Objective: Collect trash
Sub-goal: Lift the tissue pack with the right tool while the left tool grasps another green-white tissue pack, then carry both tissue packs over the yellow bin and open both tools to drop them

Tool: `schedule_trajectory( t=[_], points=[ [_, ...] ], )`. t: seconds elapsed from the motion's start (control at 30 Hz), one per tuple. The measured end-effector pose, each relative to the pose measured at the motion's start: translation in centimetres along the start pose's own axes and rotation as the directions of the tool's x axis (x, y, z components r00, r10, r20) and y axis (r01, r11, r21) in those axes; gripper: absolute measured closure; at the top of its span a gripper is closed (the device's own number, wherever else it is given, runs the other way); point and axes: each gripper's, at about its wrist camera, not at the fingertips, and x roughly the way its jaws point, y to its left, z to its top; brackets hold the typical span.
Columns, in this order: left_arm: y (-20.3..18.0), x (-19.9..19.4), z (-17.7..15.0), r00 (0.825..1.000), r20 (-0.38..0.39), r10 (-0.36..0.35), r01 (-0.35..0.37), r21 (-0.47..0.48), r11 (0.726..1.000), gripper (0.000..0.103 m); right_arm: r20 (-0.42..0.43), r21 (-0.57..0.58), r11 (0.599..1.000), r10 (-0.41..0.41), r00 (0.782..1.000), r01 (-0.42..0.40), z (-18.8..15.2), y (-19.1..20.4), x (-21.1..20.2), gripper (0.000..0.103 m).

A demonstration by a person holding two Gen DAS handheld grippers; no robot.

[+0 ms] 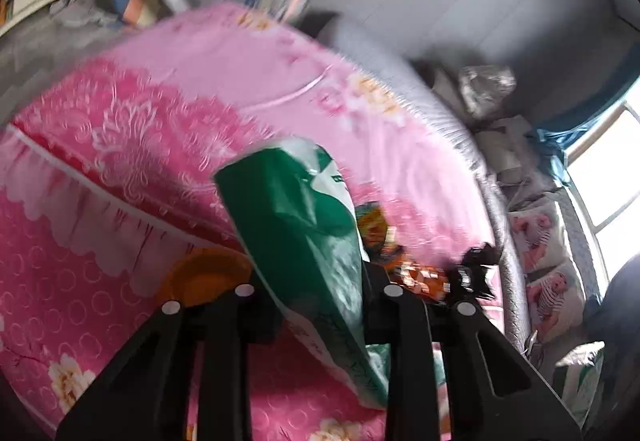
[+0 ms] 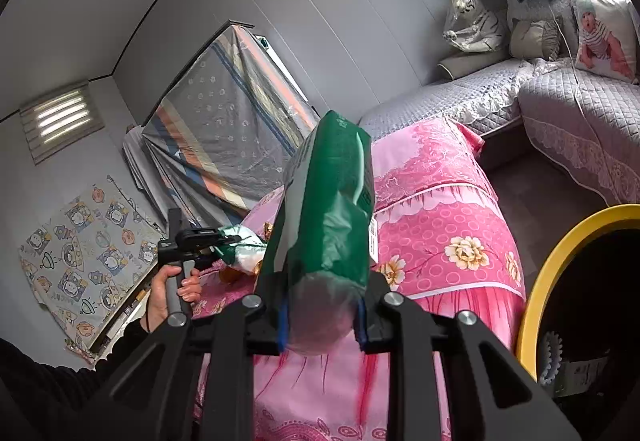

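Note:
A green plastic packet [image 2: 328,209] stands upright over the pink floral cloth [image 2: 440,241], and my right gripper [image 2: 320,325] is shut on its clear lower end. In the blurred left wrist view, a crumpled green and white bag [image 1: 304,225] fills the gap between the fingers of my left gripper [image 1: 320,293], which pinch it. The right wrist view shows that left gripper [image 2: 230,241] at the left, held by a hand [image 2: 172,293], with the same green and white bag [image 2: 244,253] in its tip. Orange wrappers [image 1: 416,277] lie on the cloth just beyond.
A bin with a yellow rim [image 2: 560,261] and a dark inside stands at the right. An orange round lid [image 1: 208,273] and a small black object [image 1: 476,269] rest on the cloth. A grey quilted sofa [image 2: 480,93] with cushions runs along the far wall.

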Motion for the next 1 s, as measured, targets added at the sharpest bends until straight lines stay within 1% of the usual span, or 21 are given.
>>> schedule_trajectory(
  t=[0.07,0.17,0.23,0.37,0.47,0.57,0.67,0.73,0.87,0.9,1.0],
  points=[
    [-0.5,-1.7,-0.3,0.999,0.027,-0.046,0.046,0.013,0.999,0.080,0.001,-0.003,1.000,0.000,1.000,0.000,0.0,0.2,-0.2,0.081],
    [-1.3,-4.1,-0.8,0.993,0.065,-0.098,0.095,0.046,0.994,0.080,0.003,0.006,1.000,0.009,1.000,-0.009,-0.1,0.1,-0.2,0.081],
    [-2.5,-6.4,-1.4,0.984,0.097,-0.152,0.143,0.097,0.985,0.082,0.004,0.013,1.000,0.017,1.000,-0.017,-0.1,0.1,-0.2,0.081],
    [-5.1,-10.3,-2.4,0.967,0.156,-0.200,0.166,0.205,0.965,0.082,0.006,0.016,1.000,0.019,1.000,-0.019,0.0,0.1,-0.3,0.081],
    [-6.7,-12.3,-2.7,0.958,0.162,-0.237,0.193,0.247,0.950,0.082,0.007,0.019,0.999,0.025,1.000,-0.025,0.0,0.2,-0.4,0.081],
    [-8.1,-13.4,-3.5,0.952,0.171,-0.253,0.195,0.295,0.935,0.082,0.016,0.009,1.000,0.014,1.000,-0.015,0.0,0.3,-0.9,0.081],
    [-10.0,-14.0,-4.7,0.944,0.144,-0.297,0.236,0.334,0.912,0.082,0.027,0.016,1.000,0.003,1.000,-0.003,0.0,0.0,-1.3,0.081],
    [-10.8,-14.2,-5.2,0.940,0.130,-0.315,0.251,0.360,0.899,0.082,0.037,0.023,1.000,-0.015,0.999,0.015,0.0,-0.3,-1.7,0.081],
    [-13.7,-14.2,-7.0,0.931,0.082,-0.356,0.289,0.430,0.855,0.082,0.068,0.043,0.998,-0.055,0.996,0.052,0.2,-1.5,-2.7,0.081],
    [-14.8,-14.0,-7.8,0.928,0.060,-0.369,0.304,0.452,0.839,0.082,0.079,0.049,0.997,-0.069,0.995,0.065,0.2,-1.9,-3.1,0.081],
    [-17.0,-13.3,-9.2,0.920,0.007,-0.391,0.338,0.490,0.803,0.082,0.105,0.066,0.993,-0.109,0.988,0.102,0.5,-2.8,-4.2,0.081]
  ],
)
